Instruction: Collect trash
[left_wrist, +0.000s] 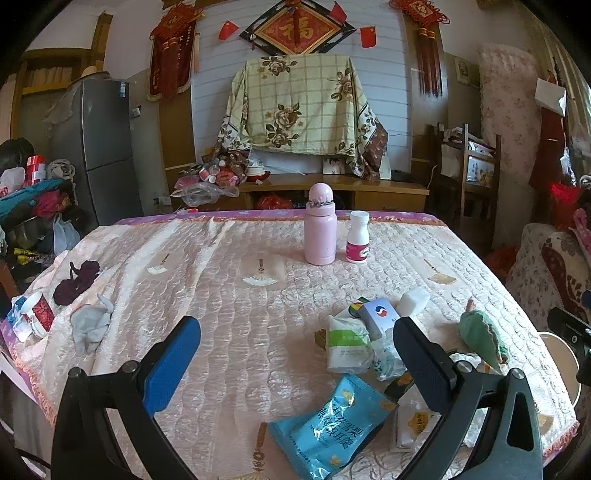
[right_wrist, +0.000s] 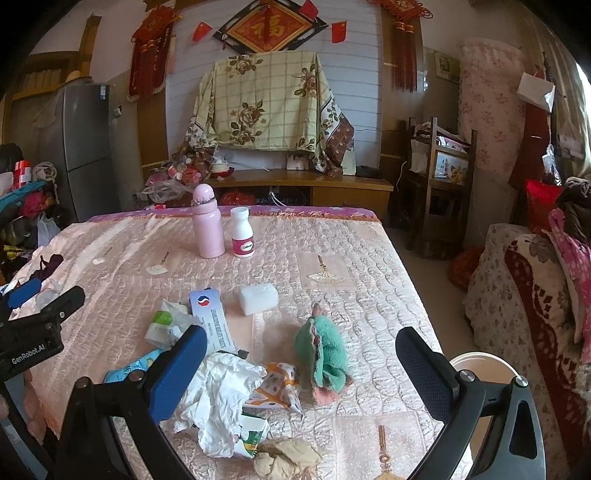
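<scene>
Trash lies on the pink quilted table (left_wrist: 229, 295). In the left wrist view I see a blue snack bag (left_wrist: 332, 421), a white-green wrapper (left_wrist: 347, 343) and a small white-blue box (left_wrist: 380, 317). My left gripper (left_wrist: 295, 354) is open and empty, above the table just left of the pile. In the right wrist view crumpled white paper (right_wrist: 221, 398), an orange patterned wrapper (right_wrist: 277, 387) and a beige paper wad (right_wrist: 284, 461) lie near the front. My right gripper (right_wrist: 301, 365) is open and empty over them. The white-blue box (right_wrist: 212, 317) lies behind.
A pink bottle (left_wrist: 319, 229) and a white pill bottle (left_wrist: 357, 238) stand at the back. A green cloth toy (right_wrist: 325, 354) and a white foam block (right_wrist: 258, 299) lie by the pile. A white bin rim (right_wrist: 480, 365) shows past the table's right edge. Grey cloth (left_wrist: 90, 325) lies left.
</scene>
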